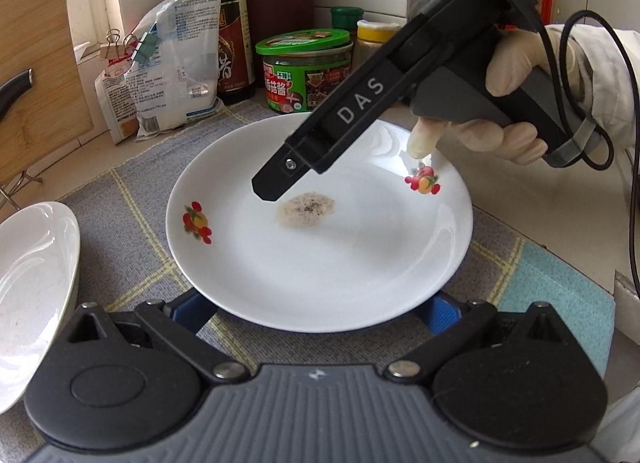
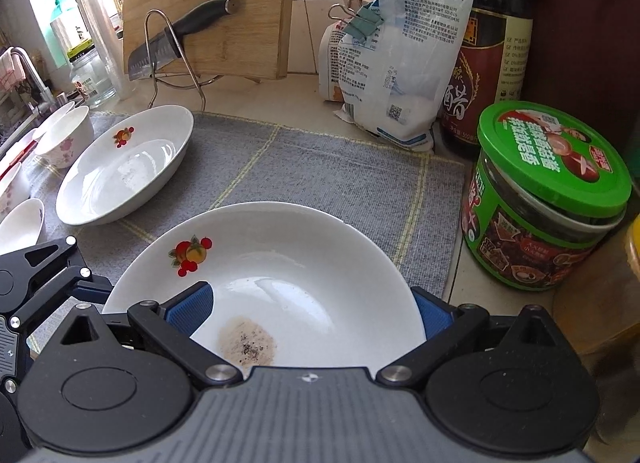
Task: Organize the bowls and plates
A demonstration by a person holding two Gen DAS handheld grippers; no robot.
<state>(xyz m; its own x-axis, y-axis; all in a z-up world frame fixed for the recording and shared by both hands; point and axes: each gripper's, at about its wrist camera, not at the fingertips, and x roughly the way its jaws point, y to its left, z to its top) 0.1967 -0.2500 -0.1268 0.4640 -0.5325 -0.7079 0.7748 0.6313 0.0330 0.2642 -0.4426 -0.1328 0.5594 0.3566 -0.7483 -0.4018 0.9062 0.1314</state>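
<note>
1. Blue fingers (image 1: 190, 313) of the left gripper (image 1: 316, 317) are spread wide with nothing gripped. Both tips are hidden by the near rim of the plate (image 1: 320, 263).
2. At the far left of the right wrist view, small bowls (image 2: 66, 137) with a pink flower print are seen on the grey mat (image 2: 320, 167).
3. Just beside them a deep white dish (image 2: 124, 167) with a fruit motif is set on the mat, apart from the plate.
4. Behind the dish a wooden cutting board (image 2: 224, 11) is stood upright, with a knife (image 2: 180, 35) lodged in a wire rack before it.
5. The plate is found at the middle of the mat. It is white with fruit prints, and a speckled patch of residue (image 1: 306, 209) is seen in its well.
6. The right gripper (image 2: 310, 315) is likewise released and wide apart. One blue pad (image 2: 188, 311) is seen over the plate's inside and the other behind its rim, so the rim is straddled, not pinched.
7. Beyond the mat's right edge a clipped bag (image 2: 404, 63), a dark bottle (image 2: 492, 47) and a green-lidded jar (image 2: 548, 199) are lined up.
8. The right gripper's handle is grasped by a gloved hand (image 1: 516, 103).
</note>
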